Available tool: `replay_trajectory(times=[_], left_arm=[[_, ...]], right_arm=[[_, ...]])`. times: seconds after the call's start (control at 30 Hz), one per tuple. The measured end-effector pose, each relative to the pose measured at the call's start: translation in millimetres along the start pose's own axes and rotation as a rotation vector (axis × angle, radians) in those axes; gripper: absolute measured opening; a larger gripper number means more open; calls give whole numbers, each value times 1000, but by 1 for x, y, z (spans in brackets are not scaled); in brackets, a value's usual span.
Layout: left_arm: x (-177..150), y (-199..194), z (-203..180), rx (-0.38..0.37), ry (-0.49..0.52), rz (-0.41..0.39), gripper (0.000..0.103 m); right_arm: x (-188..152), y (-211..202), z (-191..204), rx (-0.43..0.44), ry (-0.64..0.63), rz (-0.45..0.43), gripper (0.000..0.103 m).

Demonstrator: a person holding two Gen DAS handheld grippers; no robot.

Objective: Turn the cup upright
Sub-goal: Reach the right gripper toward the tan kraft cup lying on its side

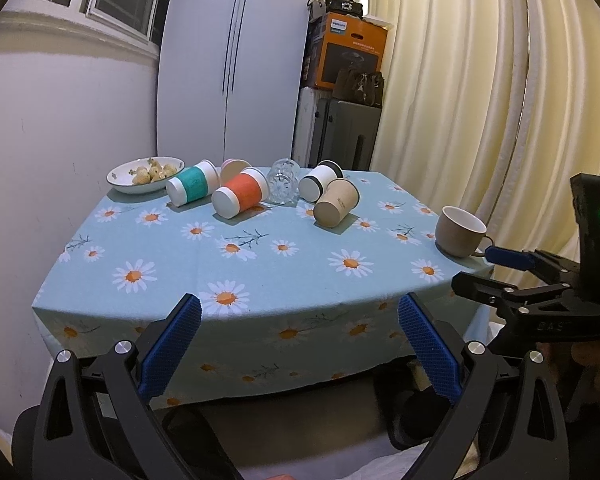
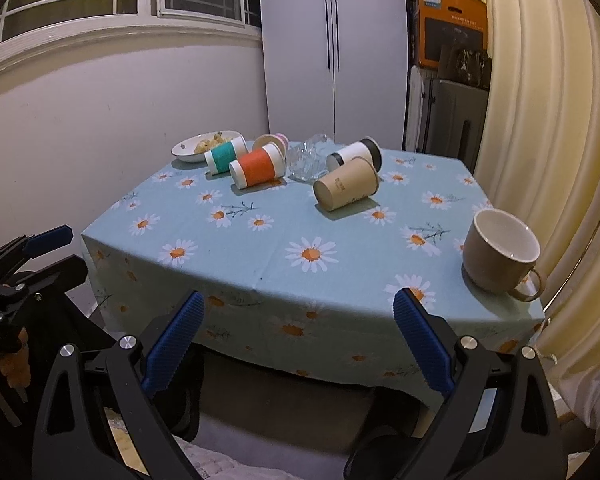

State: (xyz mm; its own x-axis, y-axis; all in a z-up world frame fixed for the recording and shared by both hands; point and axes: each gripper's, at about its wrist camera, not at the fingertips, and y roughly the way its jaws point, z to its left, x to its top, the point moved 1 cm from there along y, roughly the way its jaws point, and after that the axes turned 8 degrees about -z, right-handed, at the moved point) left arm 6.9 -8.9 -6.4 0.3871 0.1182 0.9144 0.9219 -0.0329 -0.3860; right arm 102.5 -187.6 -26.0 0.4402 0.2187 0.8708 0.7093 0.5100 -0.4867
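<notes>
Several cups lie on their sides at the far part of the daisy tablecloth table: a teal-sleeved cup, an orange-sleeved cup, a pink cup behind them, a clear glass, a white cup with a black band and a tan paper cup. A tan mug stands upright near the right front corner. My left gripper and right gripper are open and empty, in front of the table's front edge.
A white bowl of food sits at the far left corner. A white cabinet, boxes and luggage stand behind the table. Curtains hang on the right. The right gripper also shows in the left wrist view.
</notes>
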Motion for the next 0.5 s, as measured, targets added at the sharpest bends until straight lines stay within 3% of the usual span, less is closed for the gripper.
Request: replay_trajectory(times=[0.27,0.5], left_arm=[[14,22,4,-91,-36,79,96],[50,69,24,-128,-80,127,96]], right_arm=[[20,38,-22,101,157,113,94],[62,115,-71,157,403,189,94]])
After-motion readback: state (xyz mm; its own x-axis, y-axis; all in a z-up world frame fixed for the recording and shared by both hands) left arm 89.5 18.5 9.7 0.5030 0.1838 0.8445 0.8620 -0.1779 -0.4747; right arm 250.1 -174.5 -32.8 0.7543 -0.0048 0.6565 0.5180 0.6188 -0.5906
